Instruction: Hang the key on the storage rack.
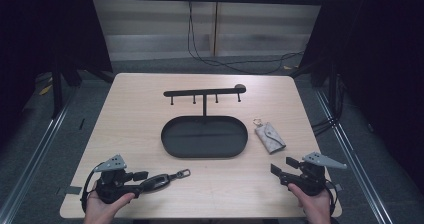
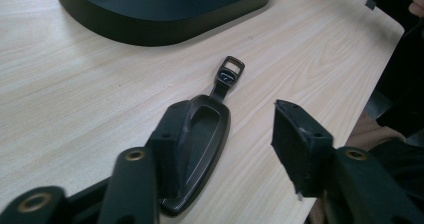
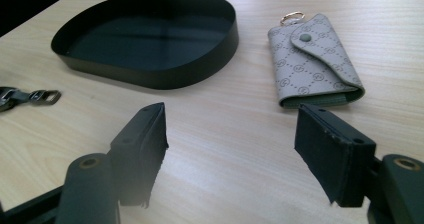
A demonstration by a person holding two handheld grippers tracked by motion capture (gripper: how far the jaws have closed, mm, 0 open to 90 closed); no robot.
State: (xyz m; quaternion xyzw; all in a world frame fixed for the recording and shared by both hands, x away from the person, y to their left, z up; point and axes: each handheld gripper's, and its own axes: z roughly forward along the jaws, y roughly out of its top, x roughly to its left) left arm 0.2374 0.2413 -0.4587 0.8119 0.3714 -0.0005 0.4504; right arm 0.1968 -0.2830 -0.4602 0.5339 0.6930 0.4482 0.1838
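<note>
I'm watching my left gripper [image 2: 227, 149], jaws apart: the black key fob [image 2: 197, 149] is lying flat on the table [image 2: 75, 109], touching one pad [image 2: 167, 149] only, so closing could be nudging it sideways. My right gripper [image 3: 230, 154] is gaping empty, the grey key pouch [image 3: 315, 59] lying just beyond it, beside the black tray [image 3: 150, 76].

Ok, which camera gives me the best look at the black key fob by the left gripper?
The left gripper view: the black key fob lies flat on the table, large between the open jaws, one jaw beside it, its strap loop clear. The high view shows it small and dark beside the left gripper. The right gripper view catches just its loop end.
</note>
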